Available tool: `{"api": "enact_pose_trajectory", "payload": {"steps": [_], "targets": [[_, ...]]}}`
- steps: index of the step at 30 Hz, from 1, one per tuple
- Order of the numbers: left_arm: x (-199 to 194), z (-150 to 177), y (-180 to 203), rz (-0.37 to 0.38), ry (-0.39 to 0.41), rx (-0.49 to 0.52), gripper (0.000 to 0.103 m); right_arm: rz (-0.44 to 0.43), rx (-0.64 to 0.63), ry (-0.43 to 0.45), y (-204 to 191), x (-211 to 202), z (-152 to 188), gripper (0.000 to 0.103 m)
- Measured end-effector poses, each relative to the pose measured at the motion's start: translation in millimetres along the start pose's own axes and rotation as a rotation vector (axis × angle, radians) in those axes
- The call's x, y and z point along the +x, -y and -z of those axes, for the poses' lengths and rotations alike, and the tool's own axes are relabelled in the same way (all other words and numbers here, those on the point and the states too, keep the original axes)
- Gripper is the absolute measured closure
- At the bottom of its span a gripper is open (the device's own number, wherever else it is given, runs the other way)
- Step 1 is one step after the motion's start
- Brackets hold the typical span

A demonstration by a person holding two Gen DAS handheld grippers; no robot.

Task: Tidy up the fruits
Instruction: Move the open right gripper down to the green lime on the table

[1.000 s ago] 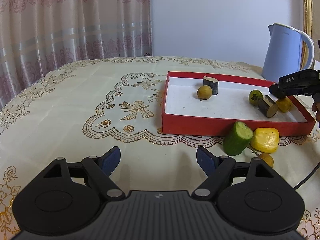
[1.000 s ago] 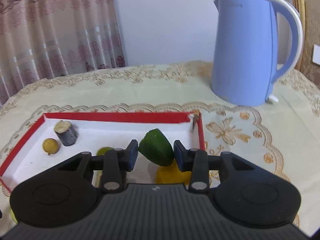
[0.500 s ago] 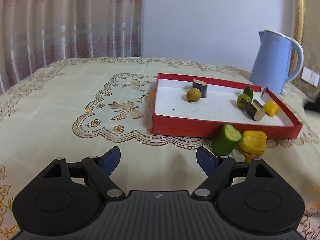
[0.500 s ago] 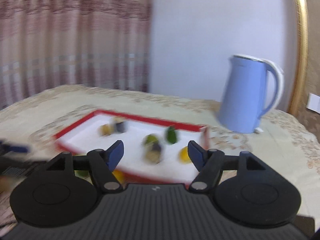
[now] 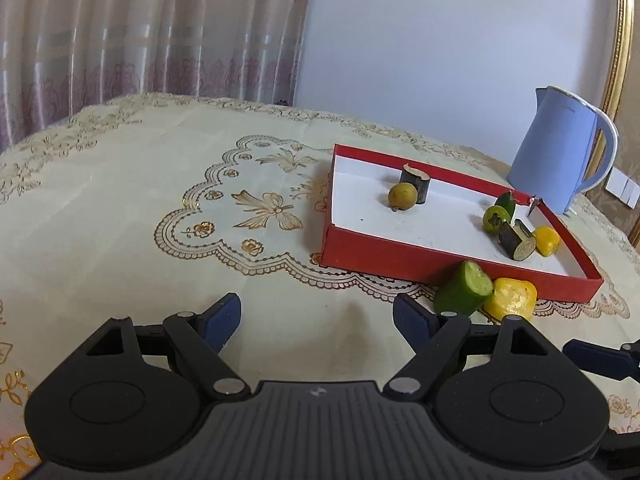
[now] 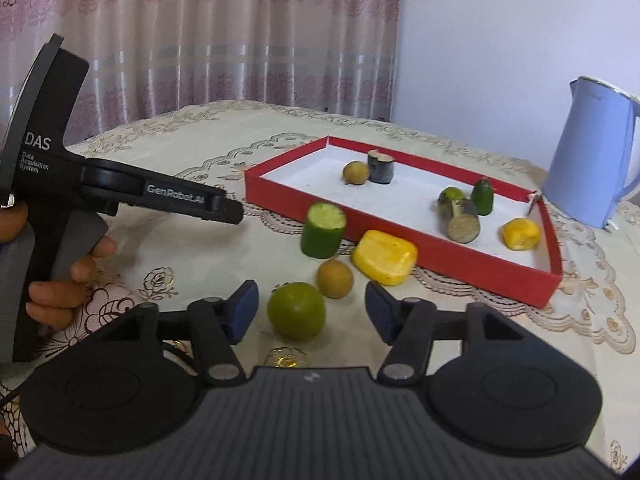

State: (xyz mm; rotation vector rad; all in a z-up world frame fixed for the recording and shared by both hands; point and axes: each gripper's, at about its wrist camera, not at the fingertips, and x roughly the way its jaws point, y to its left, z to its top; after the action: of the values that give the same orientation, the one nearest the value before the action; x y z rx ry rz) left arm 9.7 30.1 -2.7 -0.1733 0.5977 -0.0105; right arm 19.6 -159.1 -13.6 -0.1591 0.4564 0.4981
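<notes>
Home — curtains (image 6: 208,40); (embroidered) tablecloth (image 5: 160,208)

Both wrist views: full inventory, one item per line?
red tray: 1, red walls, white floor, mid-table
dark cut stubs: 2, in tray
brown round fruit: 1 in tray; 1 more outside by the yellow block
green pieces: 2, in tray
yellow piece: 1, in tray
cucumber chunk: 1, green, outside tray
yellow block: 1, outside tray
lime: 1, green, between the right fingers
kettle: 1, blue, behind tray
left gripper: open
right gripper: open
</notes>
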Motion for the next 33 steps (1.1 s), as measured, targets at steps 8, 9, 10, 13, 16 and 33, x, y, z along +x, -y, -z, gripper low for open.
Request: {"api": "enact_pose_trajectory", "payload": {"steps": [8,9,10,13,16,33], "targets": [[1.7,-0.1,-3.1,0.019,-0.016,-0.016,0.020,-0.006,0.001,0.000,-2.0,3.3,1.0,0.049],[2.2,-0.1,-3.2,0.017,-0.017,-0.017,0.020,-0.007,0.002,-0.002,-2.2,4.5,1.0,0.049],[2.2,0.0,-3.1,0.015,-0.016,-0.016,0.020,-0.009,0.005,-0.004,-2.4,5.9,1.0,0.049],[2.3,0.4,-1.3,0.012,-0.014,-0.008,0.020,-0.017,0.008,-0.012,-4.3,9.0,2.2,0.049],[2.9,0.5,-0.1,0.009,-0.018,-0.001,0.020,-0.013,0.013,-0.019,-4.8,11.5,3.1,0.049],[-8.7,2.4,2.7,0.054,0.064,0.025,0.017,0.086,0.031,0.030,2.3,-8.1,-1.6,0.000]]}}
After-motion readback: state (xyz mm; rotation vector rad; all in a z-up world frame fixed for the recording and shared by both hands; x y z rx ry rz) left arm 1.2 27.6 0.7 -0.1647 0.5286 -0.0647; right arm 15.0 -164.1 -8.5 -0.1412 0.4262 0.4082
